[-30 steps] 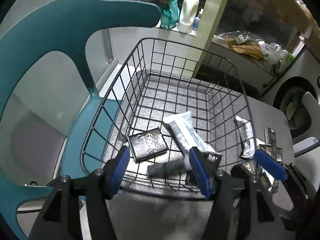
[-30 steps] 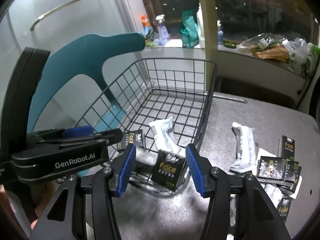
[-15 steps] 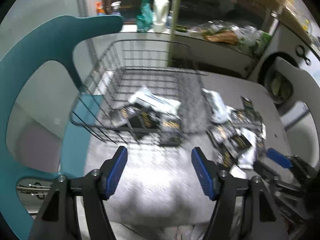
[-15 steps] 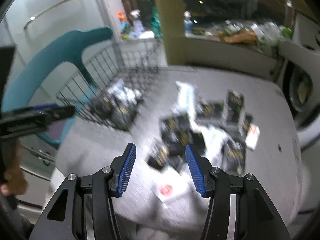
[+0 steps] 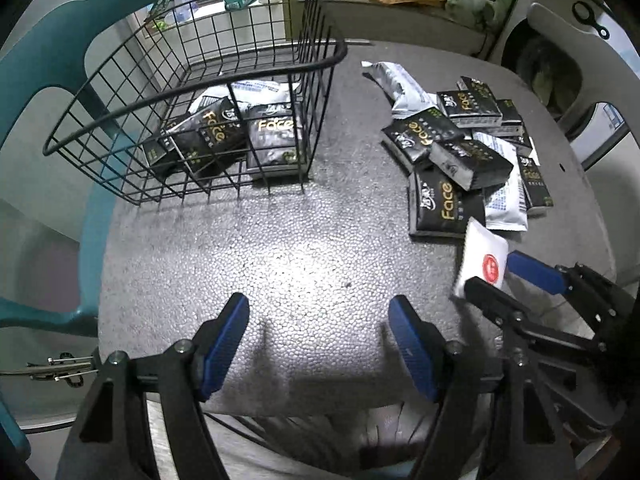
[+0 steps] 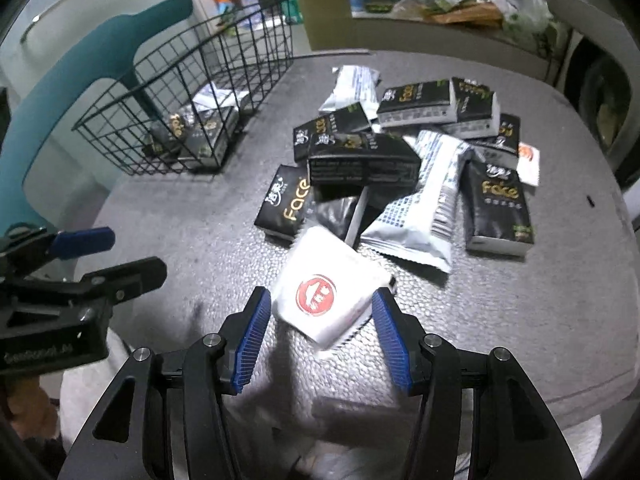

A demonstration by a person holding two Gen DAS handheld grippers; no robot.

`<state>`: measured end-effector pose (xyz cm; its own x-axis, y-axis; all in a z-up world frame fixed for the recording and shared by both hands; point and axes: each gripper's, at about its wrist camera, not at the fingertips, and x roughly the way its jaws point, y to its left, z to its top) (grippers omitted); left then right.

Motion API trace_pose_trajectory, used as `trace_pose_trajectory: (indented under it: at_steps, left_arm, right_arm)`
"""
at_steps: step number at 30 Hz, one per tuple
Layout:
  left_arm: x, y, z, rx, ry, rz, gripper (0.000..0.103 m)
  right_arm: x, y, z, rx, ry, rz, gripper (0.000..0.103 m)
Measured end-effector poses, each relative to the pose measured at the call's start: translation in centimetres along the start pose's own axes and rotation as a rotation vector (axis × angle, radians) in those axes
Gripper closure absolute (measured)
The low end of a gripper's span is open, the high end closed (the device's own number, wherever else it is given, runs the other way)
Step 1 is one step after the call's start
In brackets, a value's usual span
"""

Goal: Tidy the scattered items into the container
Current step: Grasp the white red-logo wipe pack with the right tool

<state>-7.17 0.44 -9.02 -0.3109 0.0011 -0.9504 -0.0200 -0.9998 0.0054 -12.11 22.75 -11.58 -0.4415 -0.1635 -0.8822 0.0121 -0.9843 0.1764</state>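
Having swung away from the black wire basket (image 5: 192,92), where both had hovered a second earlier, the two grippers now hung over the round grey speckled table (image 5: 304,248). The teal plastic chair (image 5: 48,64) stood behind the basket, which held several black "Face" tissue packs (image 5: 276,136) and sat well apart from the loose heap of black and white packets (image 6: 404,168) across the table. Nearest that heap lay a white square sachet with a red round logo (image 6: 328,292), flat on the table between the blue pads of the right gripper (image 6: 320,336), whose jaws were opening and not pressing it. The left gripper (image 5: 318,344), its jaws also widening from their narrower set a second before, held nothing above bare tabletop. Bottles and bags cluttered the ledge (image 6: 400,24) behind.
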Motion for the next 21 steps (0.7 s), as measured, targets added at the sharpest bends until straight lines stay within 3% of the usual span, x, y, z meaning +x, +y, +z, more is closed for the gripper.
trace_pose_trajectory:
  at_steps: [7, 13, 21]
  left_arm:
    - [0.1, 0.6, 0.3, -0.008, 0.008, -0.007, 0.027]
    - [0.7, 0.3, 0.6, -0.005, 0.018, -0.016, 0.027]
    - [1.2, -3.1, 1.8, 0.026, 0.007, -0.052, 0.027]
  right_arm:
    - [0.9, 1.0, 0.4, -0.033, 0.016, -0.025, 0.046]
    - [0.4, 0.1, 0.3, 0.0, 0.028, 0.007, 0.072]
    - [-2.9, -2.8, -0.5, 0.034, -0.003, -0.043, 0.081]
